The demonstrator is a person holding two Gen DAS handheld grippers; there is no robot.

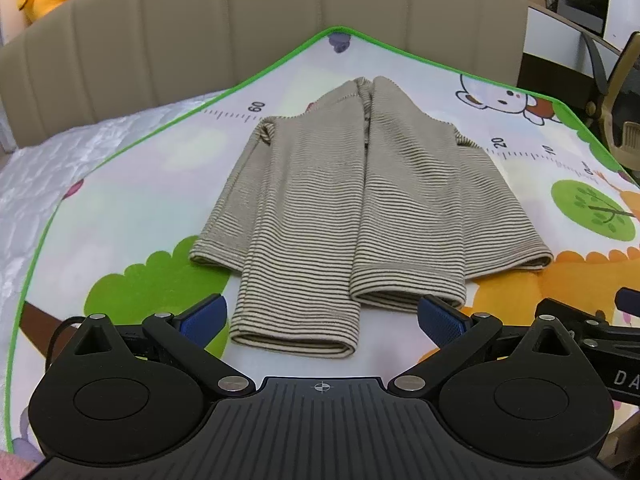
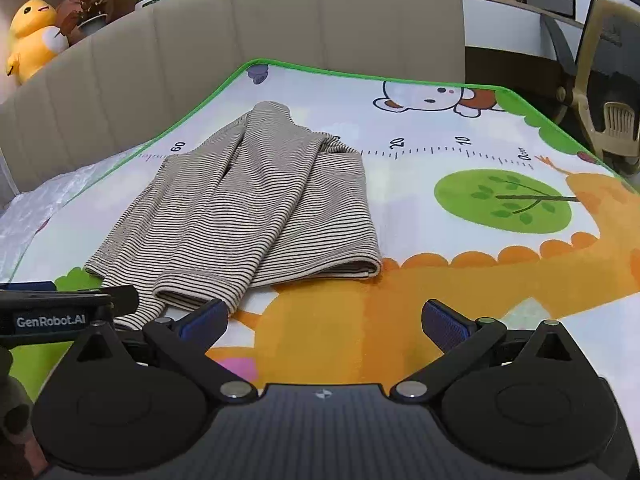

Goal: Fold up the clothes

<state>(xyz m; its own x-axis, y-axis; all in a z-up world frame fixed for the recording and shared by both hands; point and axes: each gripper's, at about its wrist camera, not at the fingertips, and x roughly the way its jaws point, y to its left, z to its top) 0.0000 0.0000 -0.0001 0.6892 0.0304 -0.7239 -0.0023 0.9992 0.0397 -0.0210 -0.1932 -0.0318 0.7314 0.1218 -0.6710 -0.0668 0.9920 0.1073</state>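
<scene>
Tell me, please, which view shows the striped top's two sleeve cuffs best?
The left wrist view: the top lies straight ahead, both cuffs facing the camera between the open jaws. In the right wrist view the top sits off to the left, and the left gripper partly hides one cuff.

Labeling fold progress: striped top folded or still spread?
Partly folded. The striped top lies on the play mat with both sleeves laid lengthwise over the body, cuffs at the hem. No crosswise fold yet.

One striped garment (image 1: pixel 352 200), one play mat (image 1: pixel 460 128), one yellow plush toy (image 2: pixel 32 38), two hand-held grippers.
</scene>
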